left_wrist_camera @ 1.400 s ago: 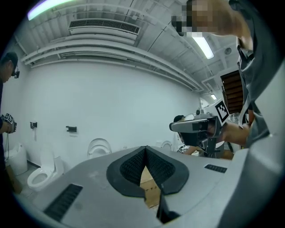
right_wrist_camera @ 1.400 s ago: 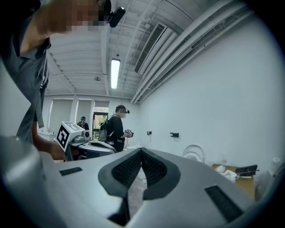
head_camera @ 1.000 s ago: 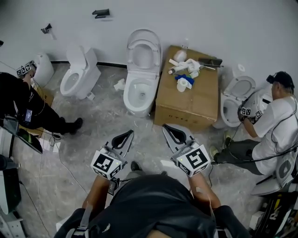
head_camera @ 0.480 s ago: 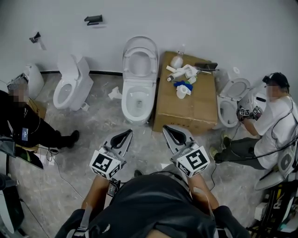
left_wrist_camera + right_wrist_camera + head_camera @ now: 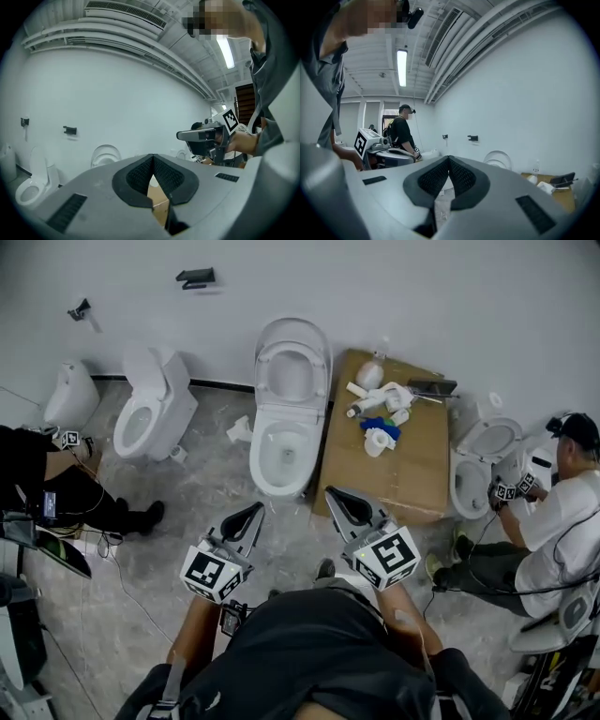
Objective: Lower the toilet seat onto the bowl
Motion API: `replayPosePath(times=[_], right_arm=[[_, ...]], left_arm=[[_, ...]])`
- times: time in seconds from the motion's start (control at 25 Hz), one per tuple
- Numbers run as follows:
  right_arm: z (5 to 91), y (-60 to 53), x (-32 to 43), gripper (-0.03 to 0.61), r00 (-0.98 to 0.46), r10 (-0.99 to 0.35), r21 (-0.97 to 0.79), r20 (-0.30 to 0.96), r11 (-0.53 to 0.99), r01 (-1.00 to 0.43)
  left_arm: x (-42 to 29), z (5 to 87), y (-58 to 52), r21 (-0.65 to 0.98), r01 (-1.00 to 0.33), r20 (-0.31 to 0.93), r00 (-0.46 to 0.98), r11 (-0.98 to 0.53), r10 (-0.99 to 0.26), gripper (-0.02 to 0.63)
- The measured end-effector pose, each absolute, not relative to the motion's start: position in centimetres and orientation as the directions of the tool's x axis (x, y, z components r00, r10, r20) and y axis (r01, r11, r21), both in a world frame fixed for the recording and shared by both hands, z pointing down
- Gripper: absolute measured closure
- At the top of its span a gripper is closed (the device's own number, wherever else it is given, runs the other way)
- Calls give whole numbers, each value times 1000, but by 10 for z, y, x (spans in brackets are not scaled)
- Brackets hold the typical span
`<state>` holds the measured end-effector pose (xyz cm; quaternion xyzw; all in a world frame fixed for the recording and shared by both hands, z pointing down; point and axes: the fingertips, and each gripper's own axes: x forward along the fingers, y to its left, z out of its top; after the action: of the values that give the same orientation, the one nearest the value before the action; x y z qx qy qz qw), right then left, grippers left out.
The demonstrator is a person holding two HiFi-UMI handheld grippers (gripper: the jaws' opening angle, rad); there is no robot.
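**Seat up at the wall, both grippers short of the bowl**

The wall (image 5: 422,296) backs the bowl (image 5: 257,457), and a box (image 5: 403,465) sits just to the bowl's right. The seat (image 5: 293,334) stands upright behind the bowl, leaning back on the wall, its long axis running up and away from the person. The left gripper (image 5: 251,515) hangs near the bowl's front on its left side. The right gripper (image 5: 339,500) hangs near the front on its right side, before the box. Each has its jaws closed on nothing. From either gripper the seat lies straight ahead beyond the bowl, well apart from both. The right looks a shade nearer, though I'd call it close. The coming move, I'd say, is a reach forward over the bowl to the seat's top edge.
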<state>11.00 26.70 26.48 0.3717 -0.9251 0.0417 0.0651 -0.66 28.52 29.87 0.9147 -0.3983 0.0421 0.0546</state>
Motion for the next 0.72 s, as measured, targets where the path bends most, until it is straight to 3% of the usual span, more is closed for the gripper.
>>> replayPosePath(times=[0.4,0.72], right_arm=[[270,199,146,571,-774,-620,-33,129,778,-628],[280,163,126,571,-753,-640,-40,151,757,-652]], left_arm=[[41,297,228,44,-783,125,620,-620,-774,609],[27,303,183,58,-748,125,663,-662,-738,609]])
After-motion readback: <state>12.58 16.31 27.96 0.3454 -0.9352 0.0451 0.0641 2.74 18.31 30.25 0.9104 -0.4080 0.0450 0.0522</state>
